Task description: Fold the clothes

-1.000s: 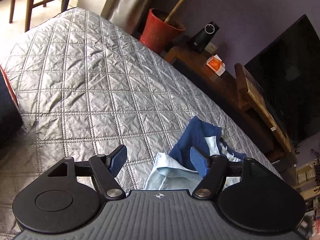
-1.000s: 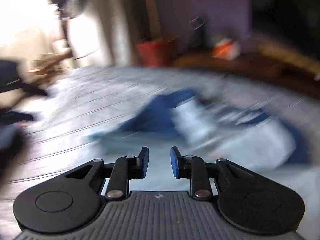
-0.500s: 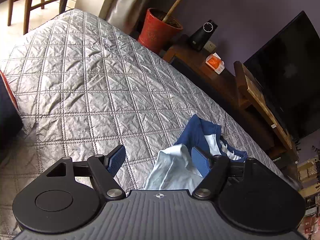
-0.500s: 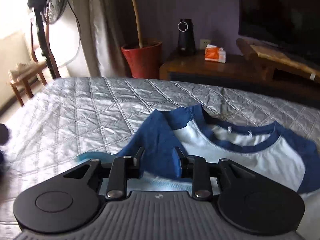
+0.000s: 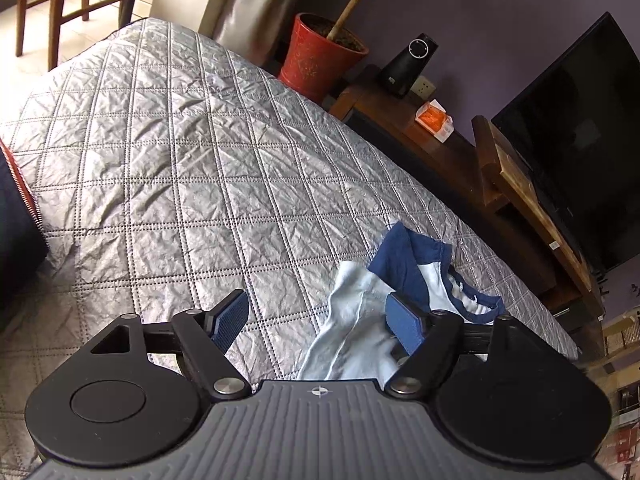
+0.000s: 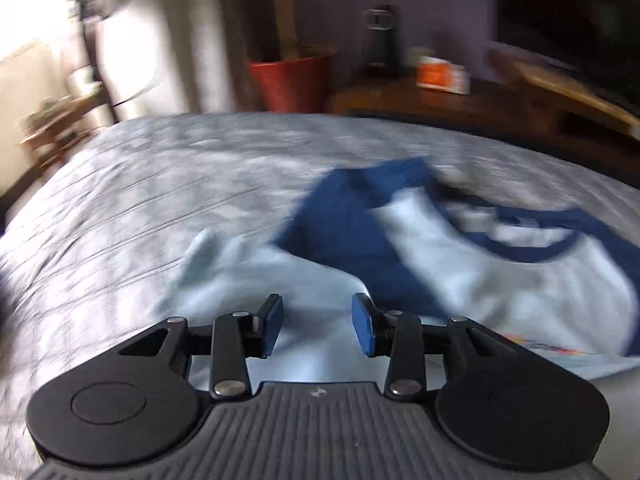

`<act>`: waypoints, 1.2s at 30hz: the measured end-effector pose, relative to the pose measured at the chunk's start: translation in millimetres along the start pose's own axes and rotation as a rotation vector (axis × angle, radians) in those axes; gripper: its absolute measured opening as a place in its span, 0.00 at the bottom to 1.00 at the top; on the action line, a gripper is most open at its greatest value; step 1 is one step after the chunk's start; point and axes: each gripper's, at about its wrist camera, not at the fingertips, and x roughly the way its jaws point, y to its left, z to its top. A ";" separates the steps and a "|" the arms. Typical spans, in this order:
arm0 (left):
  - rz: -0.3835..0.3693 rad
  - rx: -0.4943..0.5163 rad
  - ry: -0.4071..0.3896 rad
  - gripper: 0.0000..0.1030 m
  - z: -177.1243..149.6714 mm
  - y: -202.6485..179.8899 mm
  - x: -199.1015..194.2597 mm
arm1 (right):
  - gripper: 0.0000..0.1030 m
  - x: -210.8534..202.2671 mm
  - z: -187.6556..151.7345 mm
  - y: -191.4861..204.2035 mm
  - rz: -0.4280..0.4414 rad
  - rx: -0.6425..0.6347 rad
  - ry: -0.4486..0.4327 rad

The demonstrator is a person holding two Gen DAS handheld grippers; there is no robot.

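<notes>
A light blue T-shirt (image 6: 460, 264) with dark blue sleeves and collar lies on the grey quilted bed (image 6: 160, 184). Its left sleeve (image 6: 344, 220) is folded in over the chest. My right gripper (image 6: 317, 326) hovers open just above the shirt's pale body, nothing between its fingers; this view is motion-blurred. In the left wrist view the same T-shirt (image 5: 360, 320) lies bunched at the bed's right side. My left gripper (image 5: 318, 320) stands wide open over the shirt's left edge, with its right fingertip (image 5: 404, 322) above the cloth.
The bed (image 5: 180, 184) stretches far to the left. Beyond its far edge stand a red plant pot (image 5: 316, 56), a wooden cabinet (image 5: 452, 152) with a black speaker (image 5: 408, 64) and an orange box (image 5: 434, 118), and a dark TV (image 5: 580, 128). A dark bag (image 5: 16, 232) lies at the left edge.
My right gripper has opened wider and pulled back from the folded blue sleeve, moving fast. The left gripper has barely moved and stays open.
</notes>
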 end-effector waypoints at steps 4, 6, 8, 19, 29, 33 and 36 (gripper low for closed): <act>0.001 0.005 0.003 0.78 -1.2 -0.5 0.6 | 0.39 -46.8 -21.7 -20.5 0.047 0.060 -0.069; 0.005 0.016 0.009 0.79 -4.3 -2.9 2.4 | 0.42 -56.8 -42.0 -22.1 0.029 0.027 -0.038; 0.008 0.029 0.015 0.79 -7.6 -5.6 4.4 | 0.42 -47.5 -49.1 -28.3 0.008 0.028 -0.004; 0.015 0.070 0.036 0.79 -14.5 -14.7 11.1 | 0.41 -7.9 7.6 -46.7 -0.080 0.020 -0.052; 0.020 0.116 0.091 0.81 -31.7 -18.6 20.9 | 0.54 0.1 -21.0 -73.1 -0.145 0.002 -0.008; 0.007 0.073 0.166 0.81 -42.4 -11.2 33.0 | 0.48 -28.9 -17.4 -95.9 -0.101 0.110 -0.061; 0.017 0.044 0.221 0.81 -56.1 -1.7 38.7 | 0.48 -67.6 -48.4 -134.6 -0.070 0.309 -0.088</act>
